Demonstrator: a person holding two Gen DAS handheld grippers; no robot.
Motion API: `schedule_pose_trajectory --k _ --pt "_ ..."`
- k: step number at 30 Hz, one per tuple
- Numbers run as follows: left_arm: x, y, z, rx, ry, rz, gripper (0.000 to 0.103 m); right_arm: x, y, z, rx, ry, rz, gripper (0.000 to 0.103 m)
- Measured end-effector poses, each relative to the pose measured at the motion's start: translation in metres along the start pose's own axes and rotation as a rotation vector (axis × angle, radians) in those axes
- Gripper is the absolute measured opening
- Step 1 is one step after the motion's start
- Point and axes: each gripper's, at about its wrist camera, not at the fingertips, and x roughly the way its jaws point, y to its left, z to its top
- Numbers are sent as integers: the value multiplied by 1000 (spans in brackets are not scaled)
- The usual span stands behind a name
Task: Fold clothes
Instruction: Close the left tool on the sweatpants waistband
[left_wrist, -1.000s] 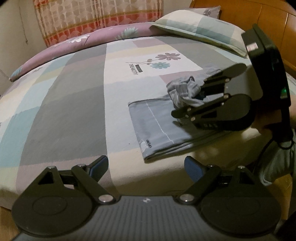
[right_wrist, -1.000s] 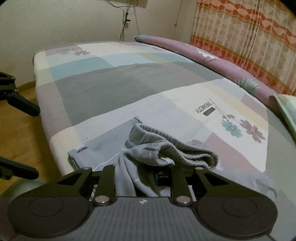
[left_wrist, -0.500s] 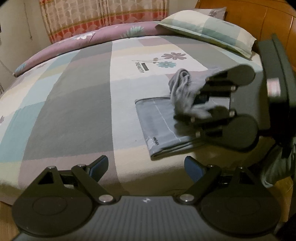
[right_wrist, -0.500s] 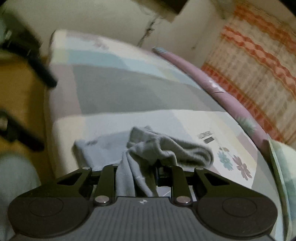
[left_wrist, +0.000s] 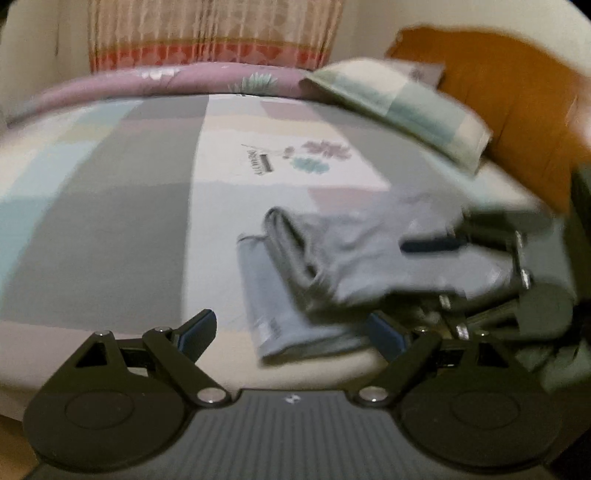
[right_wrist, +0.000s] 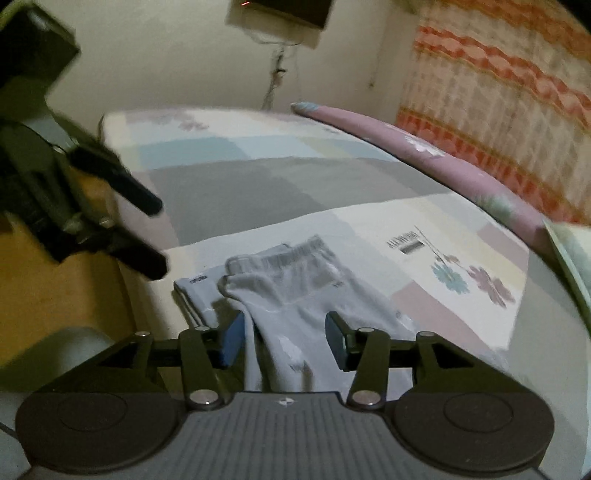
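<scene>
Bedsheet (right_wrist: 258, 184): patchwork blocks of grey, pale blue, cream and mauve, with teal and purple printed flowers. On it, plain light-grey garment (right_wrist: 295, 280). Beyond the sheet: pink floral quilt (right_wrist: 424, 155); orange-and-cream banded curtain (right_wrist: 498, 92). Pillow (left_wrist: 399, 103): cream-teal check.

1. One bed (right_wrist: 236, 192).
2. Two grey garments on the bed: one folded piece (right_wrist: 195, 291), one pair of pants (right_wrist: 295, 291) on it.
3. One pillow (left_wrist: 399, 107) at the bed's head.
4. One curtain (left_wrist: 207, 37) behind the bed.
</scene>
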Motion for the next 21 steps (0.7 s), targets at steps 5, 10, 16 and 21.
schedule_pose_trajectory --k 5,10,16,21 --pt "35 32 19 -289 2 -189 89 -27 -25 -12 147 -22 -24 57" --pt "77 50 29 -442 48 -248 89 -46 -46 -27 275 -44 -28 59" --pt "110 49 41 -478 87 -264 89 -52 -64 -45 400 -46 -45 60" --pt "115 47 37 -519 115 -321 89 -59 -71 -52 439 -58 -55 60"
